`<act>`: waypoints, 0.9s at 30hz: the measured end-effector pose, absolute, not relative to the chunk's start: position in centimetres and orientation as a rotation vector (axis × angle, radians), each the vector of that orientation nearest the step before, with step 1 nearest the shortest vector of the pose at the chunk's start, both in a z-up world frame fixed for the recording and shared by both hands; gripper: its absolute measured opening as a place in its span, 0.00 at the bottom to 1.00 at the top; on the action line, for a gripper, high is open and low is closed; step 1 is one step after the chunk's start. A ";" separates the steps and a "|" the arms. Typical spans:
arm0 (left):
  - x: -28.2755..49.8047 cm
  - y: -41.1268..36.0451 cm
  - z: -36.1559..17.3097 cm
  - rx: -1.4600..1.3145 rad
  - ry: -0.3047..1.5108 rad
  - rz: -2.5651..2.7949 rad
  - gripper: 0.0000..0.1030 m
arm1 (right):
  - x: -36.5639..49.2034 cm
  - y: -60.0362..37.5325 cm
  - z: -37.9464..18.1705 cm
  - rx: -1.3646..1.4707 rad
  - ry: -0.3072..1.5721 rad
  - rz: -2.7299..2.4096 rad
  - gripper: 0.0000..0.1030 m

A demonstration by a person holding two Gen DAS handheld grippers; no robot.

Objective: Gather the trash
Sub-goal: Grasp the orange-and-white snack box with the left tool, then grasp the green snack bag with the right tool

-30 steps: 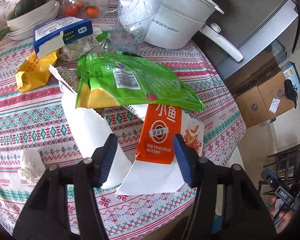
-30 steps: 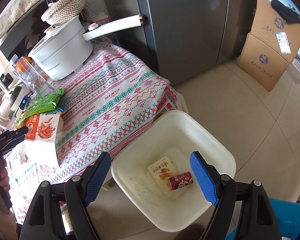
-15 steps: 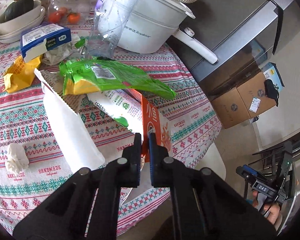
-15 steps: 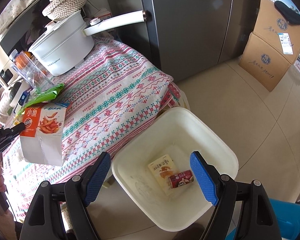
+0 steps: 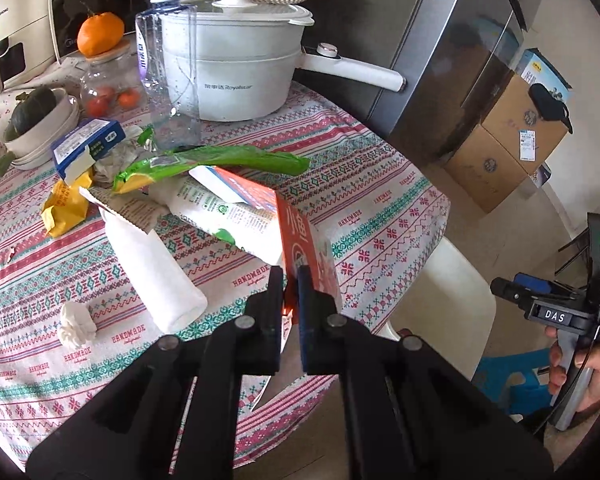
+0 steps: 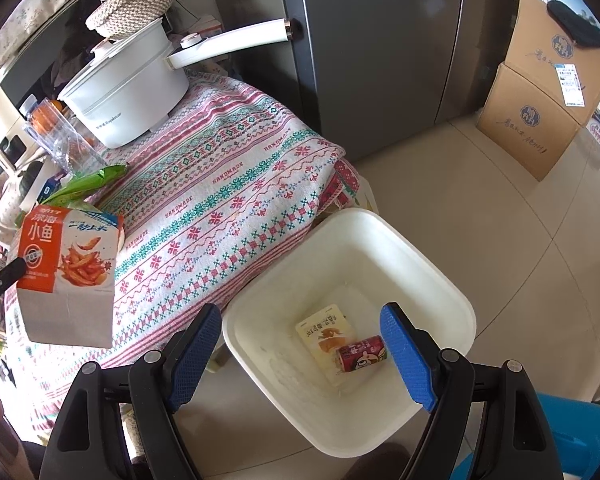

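- The left gripper (image 5: 290, 280) points steeply down over the table's front edge, its fingers pinched almost together on the lower edge of an orange-and-white snack bag (image 6: 66, 268).
- From the right wrist view the bag hangs upright, lifted clear of the tablecloth (image 6: 220, 216) near the table's front left corner; its face carries large white Chinese characters and a picture of fried strips.
- Behind it on the table lie a green wrapper (image 5: 216, 160), a white pouch (image 5: 228, 212), a yellow wrapper (image 5: 64, 208) and a blue-and-white box (image 5: 88, 140).
- The cloth repeats the word "HANDMADE".
- At the table's back edge a white pot (image 5: 228, 68) reads "Royalstar".
- The right gripper (image 6: 300, 356) points steeply down over a white bin (image 6: 432, 264) on the floor off the table's front right corner, fingers spread wide and holding nothing.
- In the bin lie a yellow packet (image 6: 324, 332) and a red can (image 6: 360, 358).
- A hand (image 5: 588, 376) grips the right gripper's handle, labelled "DAS".
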State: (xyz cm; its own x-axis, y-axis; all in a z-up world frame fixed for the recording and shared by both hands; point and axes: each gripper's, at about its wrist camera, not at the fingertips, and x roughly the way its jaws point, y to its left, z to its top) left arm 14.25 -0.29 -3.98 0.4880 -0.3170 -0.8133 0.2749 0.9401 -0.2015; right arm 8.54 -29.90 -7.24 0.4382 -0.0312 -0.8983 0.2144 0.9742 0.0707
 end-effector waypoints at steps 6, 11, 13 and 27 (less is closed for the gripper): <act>14.4 -1.0 -4.5 -0.020 0.994 -0.345 0.10 | 8.6 -29.8 -7.2 0.184 1.109 -0.153 0.81; 14.5 -1.0 -4.9 -0.052 1.010 -0.364 0.12 | 8.7 -29.5 -7.3 0.185 1.110 -0.148 0.81; 14.1 -1.0 -4.6 -0.054 1.005 -0.365 0.10 | 8.7 -29.4 -7.3 0.189 1.110 -0.146 0.81; 7.8 10.0 4.2 -0.197 0.666 -0.275 0.09 | 11.3 -24.4 -6.3 0.240 1.023 -0.087 0.81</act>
State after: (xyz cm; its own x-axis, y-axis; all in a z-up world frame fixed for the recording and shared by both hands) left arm 7.76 10.00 4.21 0.7523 -0.3127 -0.5798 0.1876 0.9454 -0.2665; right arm 11.33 -24.43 -6.33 0.5199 0.0398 -0.8533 0.1840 0.9702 0.1574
